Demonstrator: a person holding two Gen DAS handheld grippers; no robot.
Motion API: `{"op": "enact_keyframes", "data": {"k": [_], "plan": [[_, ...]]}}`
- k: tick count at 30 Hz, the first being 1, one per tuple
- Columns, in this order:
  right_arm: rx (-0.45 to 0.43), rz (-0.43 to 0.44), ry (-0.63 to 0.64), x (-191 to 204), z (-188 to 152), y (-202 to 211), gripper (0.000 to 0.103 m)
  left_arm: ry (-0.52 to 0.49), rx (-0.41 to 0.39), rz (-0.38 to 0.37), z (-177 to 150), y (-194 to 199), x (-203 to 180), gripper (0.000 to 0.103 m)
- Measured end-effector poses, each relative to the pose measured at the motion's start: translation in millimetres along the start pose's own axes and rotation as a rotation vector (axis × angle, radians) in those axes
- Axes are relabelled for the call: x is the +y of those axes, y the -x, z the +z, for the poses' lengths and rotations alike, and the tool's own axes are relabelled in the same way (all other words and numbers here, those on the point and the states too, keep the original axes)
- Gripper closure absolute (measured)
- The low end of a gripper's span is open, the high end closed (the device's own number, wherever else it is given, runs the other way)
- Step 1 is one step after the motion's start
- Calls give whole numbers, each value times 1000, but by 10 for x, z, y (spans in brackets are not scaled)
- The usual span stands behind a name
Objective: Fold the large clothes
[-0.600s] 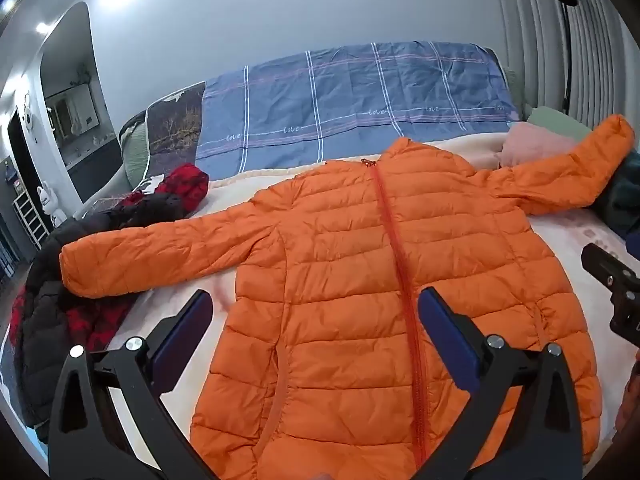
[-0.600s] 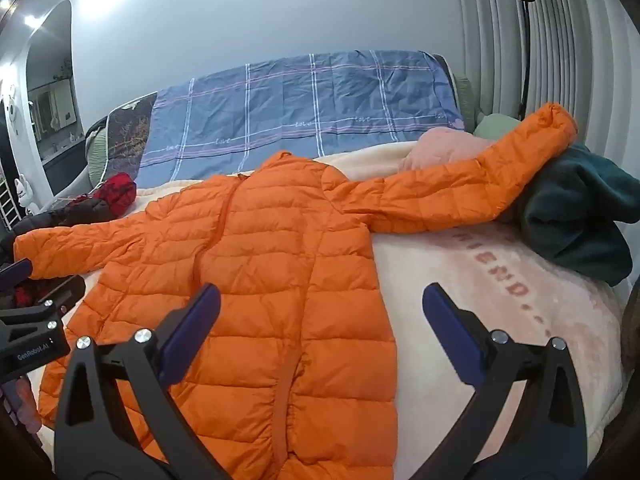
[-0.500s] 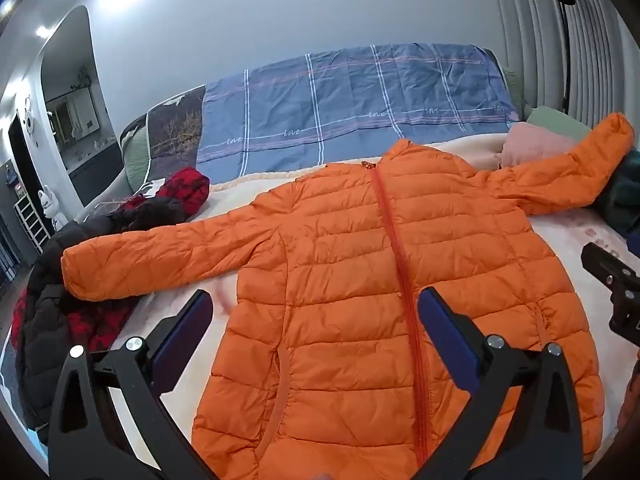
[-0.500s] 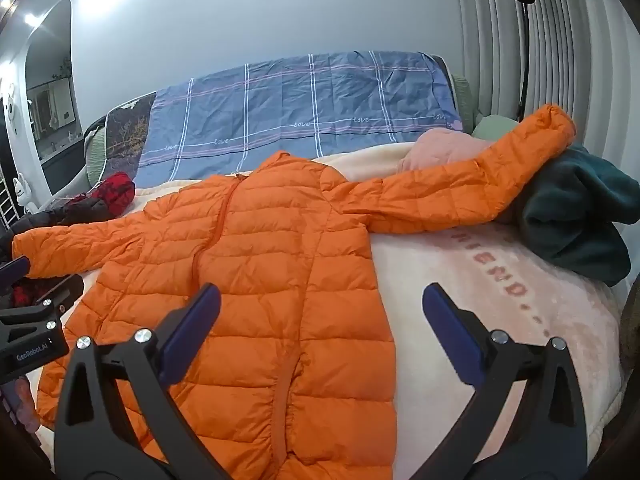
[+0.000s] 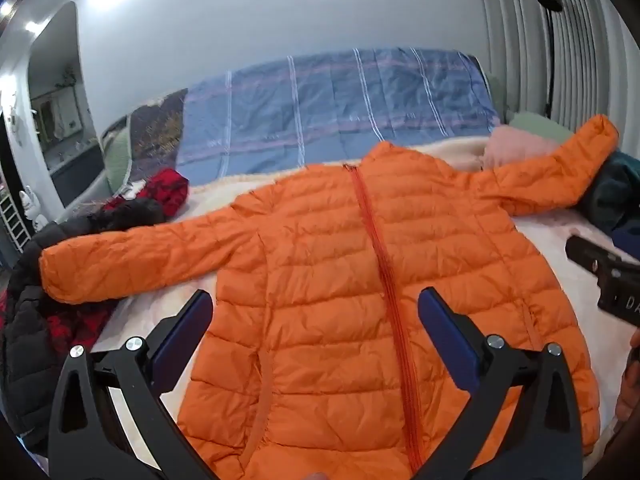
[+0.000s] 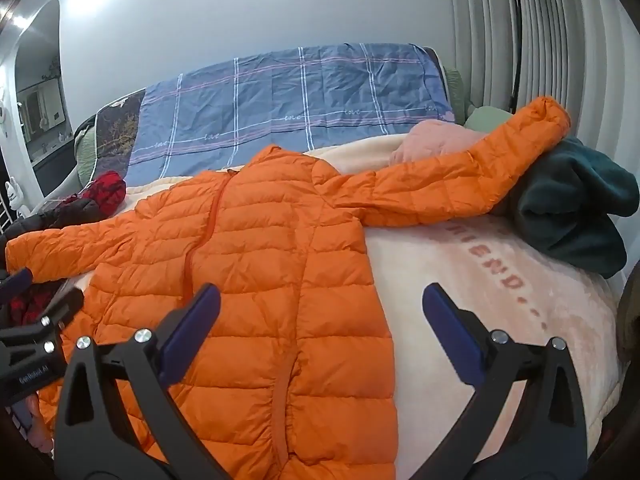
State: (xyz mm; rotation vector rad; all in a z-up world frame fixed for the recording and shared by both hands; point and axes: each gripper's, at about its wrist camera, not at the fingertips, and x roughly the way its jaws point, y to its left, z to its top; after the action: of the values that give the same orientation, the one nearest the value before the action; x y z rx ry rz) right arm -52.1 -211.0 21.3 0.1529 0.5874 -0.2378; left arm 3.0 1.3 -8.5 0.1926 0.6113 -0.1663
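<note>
An orange puffer jacket (image 5: 340,280) lies flat and zipped on the bed, front up, both sleeves spread out. It also shows in the right wrist view (image 6: 256,264). My left gripper (image 5: 316,320) is open and empty, hovering above the jacket's lower left body. My right gripper (image 6: 320,312) is open and empty, above the jacket's right hem edge and the blanket. The jacket's left sleeve (image 5: 132,256) reaches toward a dark pile; the right sleeve (image 6: 460,176) rests up on a teal garment.
A pink blanket (image 6: 500,288) covers the bed. A black and red jacket pile (image 5: 36,320) lies at the left. A teal garment (image 6: 576,216) lies at the right. A blue plaid quilt (image 6: 288,108) and pink pillow (image 6: 436,140) sit at the back.
Both grippers have shifted slightly, with the view tilting a little. The jacket has not moved and both grippers stay open.
</note>
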Motion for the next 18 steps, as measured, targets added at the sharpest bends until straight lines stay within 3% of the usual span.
{"op": "enact_keyframes", "data": {"k": [2,5,8,18], "plan": [[2,-1,0,0,0,-12,2,-4,26,-24,-12,-41,-1,1],[0,-15,5,11,-3,-14,2,-19,18,13,-46,-51,-27,1],[5,-33,6,27,-18,-55,2,-15,37,-28,-52,-84,-17,1],[44,-51,-5,26,-62,-192,2,17,20,-46,-64,-135,-9,1]]}}
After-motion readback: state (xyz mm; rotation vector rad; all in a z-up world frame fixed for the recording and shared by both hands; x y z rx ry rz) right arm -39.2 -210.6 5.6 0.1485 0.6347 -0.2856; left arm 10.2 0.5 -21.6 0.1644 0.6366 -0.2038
